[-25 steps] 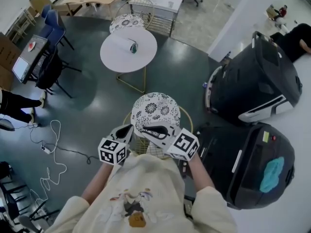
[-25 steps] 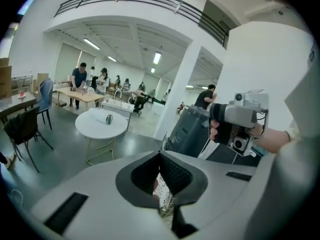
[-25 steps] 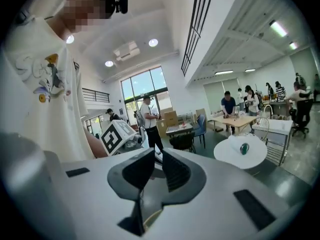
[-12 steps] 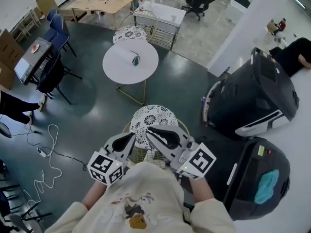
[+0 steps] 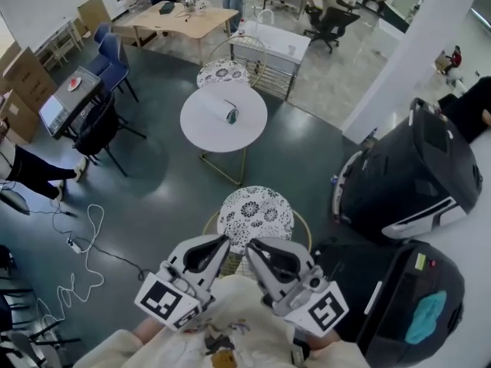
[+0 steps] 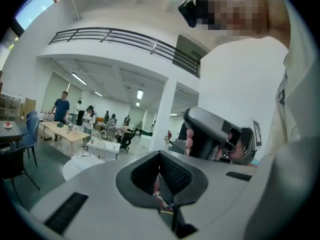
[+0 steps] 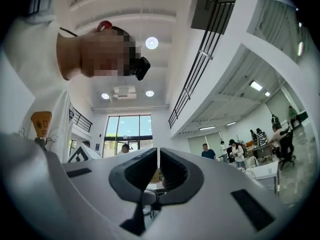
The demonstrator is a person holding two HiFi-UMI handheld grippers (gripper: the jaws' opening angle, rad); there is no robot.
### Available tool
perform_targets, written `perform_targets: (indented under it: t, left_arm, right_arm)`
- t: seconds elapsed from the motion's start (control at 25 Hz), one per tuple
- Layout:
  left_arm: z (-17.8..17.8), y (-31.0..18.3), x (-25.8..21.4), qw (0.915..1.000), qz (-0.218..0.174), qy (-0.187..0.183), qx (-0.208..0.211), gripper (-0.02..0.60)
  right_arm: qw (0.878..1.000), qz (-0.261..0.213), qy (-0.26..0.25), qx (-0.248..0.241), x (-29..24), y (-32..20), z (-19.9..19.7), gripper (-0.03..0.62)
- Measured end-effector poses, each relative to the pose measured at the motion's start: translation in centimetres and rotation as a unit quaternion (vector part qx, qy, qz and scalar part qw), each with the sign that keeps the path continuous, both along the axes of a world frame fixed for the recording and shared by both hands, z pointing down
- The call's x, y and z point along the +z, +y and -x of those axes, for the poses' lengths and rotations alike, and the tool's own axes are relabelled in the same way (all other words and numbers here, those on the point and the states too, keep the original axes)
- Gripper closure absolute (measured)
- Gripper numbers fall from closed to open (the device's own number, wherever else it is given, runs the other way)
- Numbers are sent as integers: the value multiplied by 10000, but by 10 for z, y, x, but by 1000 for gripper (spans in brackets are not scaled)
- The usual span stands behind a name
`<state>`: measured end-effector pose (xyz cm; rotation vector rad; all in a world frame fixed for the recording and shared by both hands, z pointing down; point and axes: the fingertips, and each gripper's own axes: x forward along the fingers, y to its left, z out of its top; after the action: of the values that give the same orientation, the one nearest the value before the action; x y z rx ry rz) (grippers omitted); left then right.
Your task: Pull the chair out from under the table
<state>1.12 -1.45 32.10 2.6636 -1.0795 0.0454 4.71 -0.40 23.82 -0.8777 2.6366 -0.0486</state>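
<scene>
The chair [image 5: 255,215], with a floral round cushion and a gold wire frame, stands on the dark floor well short of the white round table [image 5: 207,121]. A second floral chair [image 5: 223,73] sits tucked at the table's far side. Both grippers are raised close to my chest, above the near chair's back, touching nothing. My left gripper [image 5: 225,240] [image 6: 160,156] has its jaws together and empty. The jaws of my right gripper [image 5: 250,244] [image 7: 158,151] are closing, almost together, with nothing between them. In the left gripper view a hand holds the right gripper's handle [image 6: 215,139].
Two big black machines [image 5: 410,175] [image 5: 399,297] stand at the right, close to the chair. A white cable [image 5: 77,244] snakes over the floor at left. A desk with a laptop [image 5: 69,98] and dark chairs [image 5: 96,125] are farther left. A small object [image 5: 231,115] lies on the table.
Both grippers have risen from the near chair's back toward my chest and tilted upward. The right jaws have narrowed. The chair stays where it was.
</scene>
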Motion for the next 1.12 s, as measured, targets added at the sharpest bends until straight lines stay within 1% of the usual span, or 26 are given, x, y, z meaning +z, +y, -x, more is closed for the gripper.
perform_targets:
  t: [0.12, 0.24, 0.36, 0.44, 0.68, 0.88, 1.0, 1.12]
  left_arm:
    - [-3, 9, -3, 10000, -26, -35, 81, 580]
    - [-8, 15, -1, 9997, -29, 74, 251, 580]
    - [-8, 18, 2, 9996, -114, -20, 239, 580]
    - [-6, 20, 2, 9996, -175, -89, 185, 580]
    - [5, 33, 11, 9998, -35, -55, 172, 580]
    - [6, 44, 11, 9997, -137, -131, 178, 580]
    - [19, 52, 9, 9997, -180, -103, 116, 580]
    - [31, 64, 12, 10000, -55, -24, 32, 580]
  right_arm:
    - [9999, 98, 0, 58, 10, 7, 1, 571]
    - [9996, 193, 107, 171, 20, 9, 3, 571]
    - [9986, 286, 241, 379, 26, 6, 4, 583]
    - [9982, 327, 258, 429, 28, 6, 5, 585]
    - [9982, 435, 285, 307, 35, 22, 25, 585]
    - [9982, 507, 286, 169, 42, 32, 33, 585]
    - [9981, 550, 272, 107, 43, 37, 47, 585]
    - [9978, 614, 254, 27, 44, 47, 61, 585]
